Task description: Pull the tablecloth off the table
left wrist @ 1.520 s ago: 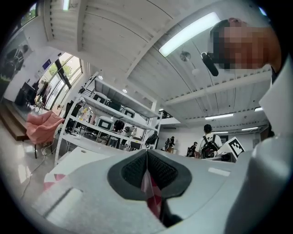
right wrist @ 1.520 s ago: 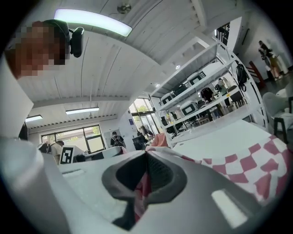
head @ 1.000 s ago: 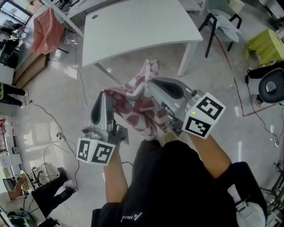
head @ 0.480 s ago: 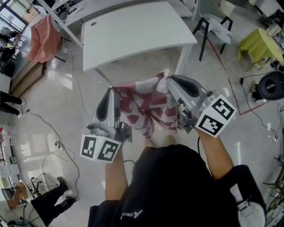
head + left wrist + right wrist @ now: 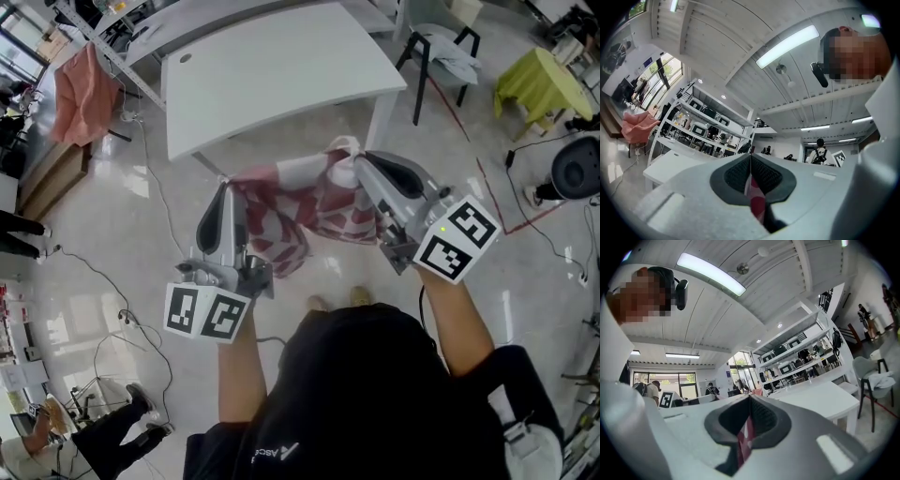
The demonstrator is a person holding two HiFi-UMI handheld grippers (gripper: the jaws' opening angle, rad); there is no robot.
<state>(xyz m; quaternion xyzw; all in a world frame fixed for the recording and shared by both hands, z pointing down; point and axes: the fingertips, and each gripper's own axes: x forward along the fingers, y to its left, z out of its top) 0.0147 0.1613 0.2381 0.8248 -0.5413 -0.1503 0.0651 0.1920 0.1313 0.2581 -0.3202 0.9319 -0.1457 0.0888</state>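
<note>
Left gripper (image 5: 225,190) and right gripper (image 5: 362,161) both clamping red-and-white patterned fabric tablecloth (image 5: 305,202); cloth stretching side to side between them, hanging clear of white rectangular table (image 5: 272,70) ahead.

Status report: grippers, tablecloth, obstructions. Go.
Left gripper shut on tablecloth, right gripper shut on it too. Cloth off the white table, hanging bunched between both. No snag in view.
</note>
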